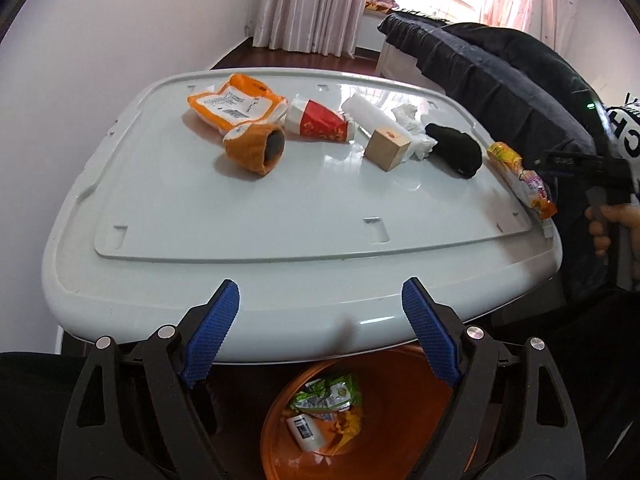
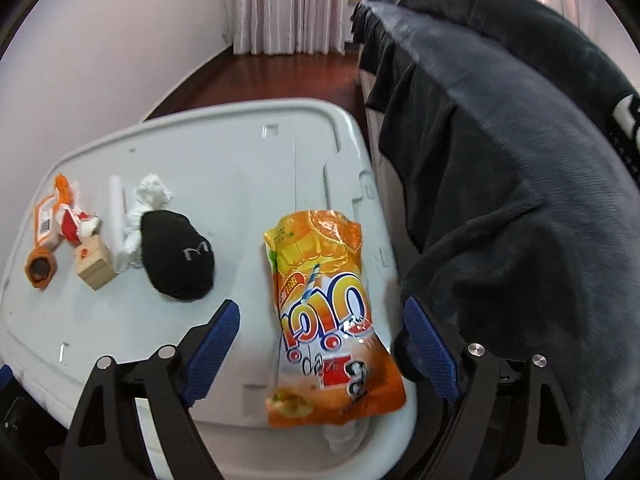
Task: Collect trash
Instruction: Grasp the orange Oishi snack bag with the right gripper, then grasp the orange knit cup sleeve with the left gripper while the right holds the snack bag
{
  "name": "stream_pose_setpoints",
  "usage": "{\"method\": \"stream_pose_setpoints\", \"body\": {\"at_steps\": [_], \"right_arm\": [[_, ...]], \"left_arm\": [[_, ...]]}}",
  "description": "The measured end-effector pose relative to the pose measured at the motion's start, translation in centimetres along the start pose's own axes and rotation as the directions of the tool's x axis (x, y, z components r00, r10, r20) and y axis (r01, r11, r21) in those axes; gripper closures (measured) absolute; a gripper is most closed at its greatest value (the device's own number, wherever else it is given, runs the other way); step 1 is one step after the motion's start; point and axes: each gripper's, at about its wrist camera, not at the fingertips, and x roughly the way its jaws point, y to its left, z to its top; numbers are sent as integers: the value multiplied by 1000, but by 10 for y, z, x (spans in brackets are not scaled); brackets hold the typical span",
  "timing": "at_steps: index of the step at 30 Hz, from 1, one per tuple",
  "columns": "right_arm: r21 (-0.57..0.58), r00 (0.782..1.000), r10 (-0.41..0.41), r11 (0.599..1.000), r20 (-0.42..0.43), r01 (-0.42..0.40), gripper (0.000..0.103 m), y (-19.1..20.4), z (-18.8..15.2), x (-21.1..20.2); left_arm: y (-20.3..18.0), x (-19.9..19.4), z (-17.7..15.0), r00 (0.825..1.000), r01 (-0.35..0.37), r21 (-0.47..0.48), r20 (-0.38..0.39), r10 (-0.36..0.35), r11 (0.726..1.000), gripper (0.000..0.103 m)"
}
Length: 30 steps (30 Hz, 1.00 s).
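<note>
An orange snack bag lies on the white lid at its right edge, between the open fingers of my right gripper; it also shows in the left wrist view. My left gripper is open and empty over the lid's near edge, above an orange bin that holds wrappers. On the lid lie an orange packet, an orange sock, a red-and-white paper cup, a wooden block, crumpled tissue and a black sock.
A dark blanket is draped over furniture right beside the lid. A white roll lies behind the block. A white wall is to the left, curtains and wooden floor beyond.
</note>
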Motion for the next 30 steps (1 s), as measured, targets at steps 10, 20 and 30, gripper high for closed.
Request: {"method": "stream_pose_setpoints", "body": {"at_steps": [10,20,30], "right_arm": [[18,996,13,1000,-93,-11,20,-4,4,34],[-30,995,-23,999,-93,20,53,12,-6,35],[47,991,132,990,5,-132,62,32,-16,-9]], "left_arm": [[-4,3,-1,1000,11,6,0,-11,1000,21],[-6,7,-4,1000,17,12,-8,-17,1000,21],[-6,8,-5,1000,1,11,-7,-1,1000,21]]}}
